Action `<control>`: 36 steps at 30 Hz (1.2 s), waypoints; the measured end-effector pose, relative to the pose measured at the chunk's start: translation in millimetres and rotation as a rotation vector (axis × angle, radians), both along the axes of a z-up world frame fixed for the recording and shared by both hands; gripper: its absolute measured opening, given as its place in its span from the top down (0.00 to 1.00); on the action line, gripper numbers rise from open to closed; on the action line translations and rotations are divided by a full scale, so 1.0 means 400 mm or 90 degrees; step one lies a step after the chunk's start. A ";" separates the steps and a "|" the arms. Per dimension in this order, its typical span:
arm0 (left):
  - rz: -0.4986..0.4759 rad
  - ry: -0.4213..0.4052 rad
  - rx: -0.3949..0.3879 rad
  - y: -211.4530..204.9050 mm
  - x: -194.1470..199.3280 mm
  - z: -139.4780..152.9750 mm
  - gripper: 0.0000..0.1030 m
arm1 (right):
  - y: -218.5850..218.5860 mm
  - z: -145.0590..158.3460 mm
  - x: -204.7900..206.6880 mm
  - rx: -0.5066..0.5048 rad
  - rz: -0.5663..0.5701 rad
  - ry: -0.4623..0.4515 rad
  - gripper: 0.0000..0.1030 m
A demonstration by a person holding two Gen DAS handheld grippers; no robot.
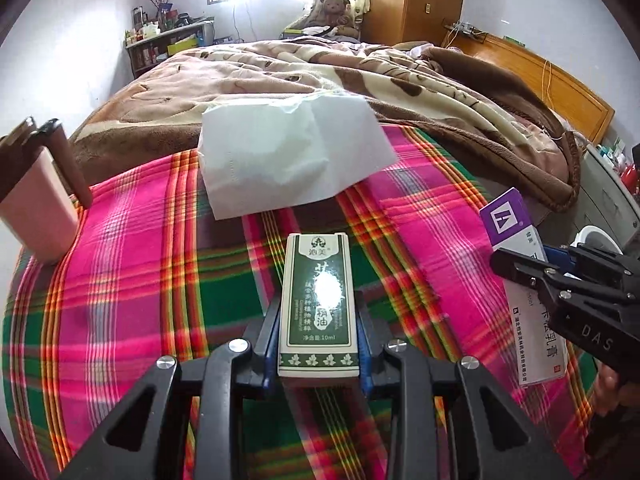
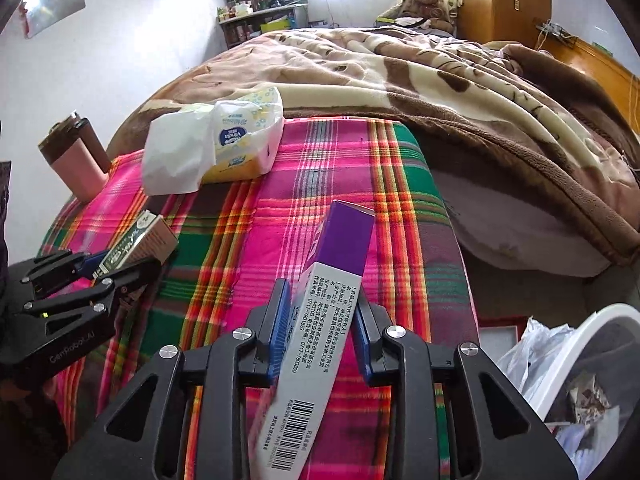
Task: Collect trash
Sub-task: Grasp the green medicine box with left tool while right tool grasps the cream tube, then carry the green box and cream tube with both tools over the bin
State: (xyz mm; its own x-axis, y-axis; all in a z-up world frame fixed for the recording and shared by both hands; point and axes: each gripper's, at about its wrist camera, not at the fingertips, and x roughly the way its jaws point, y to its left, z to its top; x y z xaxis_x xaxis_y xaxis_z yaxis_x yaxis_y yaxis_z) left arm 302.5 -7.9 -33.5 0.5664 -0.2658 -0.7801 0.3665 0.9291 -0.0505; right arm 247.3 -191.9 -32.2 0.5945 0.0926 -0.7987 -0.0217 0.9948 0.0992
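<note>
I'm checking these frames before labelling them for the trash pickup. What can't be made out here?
- Green box, left wrist view: the middle of its label is washed out by glare.
- Purple-and-white box, right wrist view: its near end is cut off by the bottom edge.
- Trash bin, right wrist view: cut off by the right edge, its contents partly covered by a plastic bag.
- Tissue pack, left wrist view: a loose white sheet covers its print.

clear: plaid blanket (image 2: 248,216) centre | blocked: tissue pack (image 2: 244,140), pink flask (image 2: 76,160) far-left
</note>
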 end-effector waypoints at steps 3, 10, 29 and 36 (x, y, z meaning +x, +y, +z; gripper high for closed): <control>0.000 -0.006 -0.007 -0.003 -0.029 0.012 0.69 | 0.002 0.009 -0.025 -0.004 0.002 -0.011 0.73; -0.004 -0.022 -0.020 -0.017 -0.098 0.055 0.69 | -0.009 0.027 -0.079 0.012 0.001 -0.024 0.74; -0.046 -0.080 -0.063 -0.128 -0.306 0.165 0.69 | -0.129 0.120 -0.246 0.026 -0.057 -0.087 0.74; -0.075 -0.095 -0.077 -0.201 -0.369 0.191 0.69 | -0.199 0.143 -0.307 0.012 -0.090 -0.104 0.74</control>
State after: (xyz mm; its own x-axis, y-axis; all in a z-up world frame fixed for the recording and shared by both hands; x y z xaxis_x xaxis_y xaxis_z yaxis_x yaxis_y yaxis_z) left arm 154.9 -88.3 43.0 0.6327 -0.4233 -0.6485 0.4843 0.8697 -0.0952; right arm 124.7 -271.3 24.9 0.7243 0.0133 -0.6894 0.1008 0.9870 0.1250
